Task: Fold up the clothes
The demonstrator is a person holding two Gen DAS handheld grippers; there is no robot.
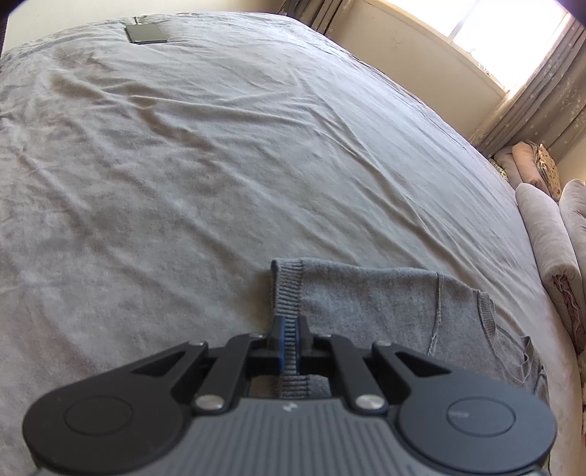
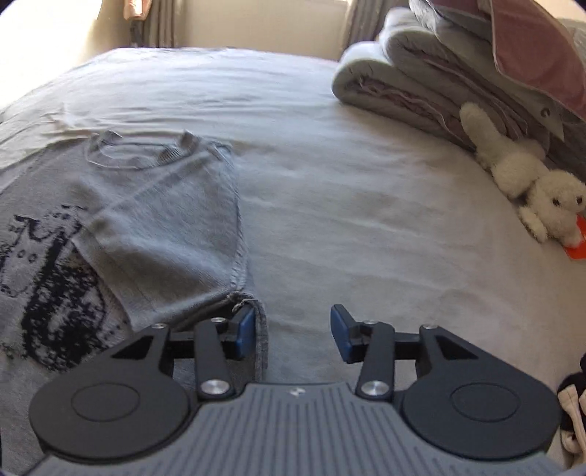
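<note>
A grey knit sweater (image 2: pixel 157 219) with a dark pattern on its front lies on the bed, one sleeve folded across the body. My left gripper (image 1: pixel 289 329) is shut on the ribbed cuff (image 1: pixel 287 293) of a sleeve (image 1: pixel 366 296), just above the sheet. My right gripper (image 2: pixel 291 329) is open and empty. Its left pad (image 2: pixel 244 331) rests against the sweater's right edge, by a fold of grey knit (image 2: pixel 260 337). Its right pad (image 2: pixel 338 331) is over bare sheet.
The grey bedsheet (image 1: pixel 219 164) is wrinkled. A dark phone (image 1: pixel 145 33) lies at the bed's far end. Folded blankets (image 2: pixel 421 73) and a white plush toy (image 2: pixel 527 183) sit at the right. Curtains and a bright window (image 1: pixel 494 33) lie beyond the bed.
</note>
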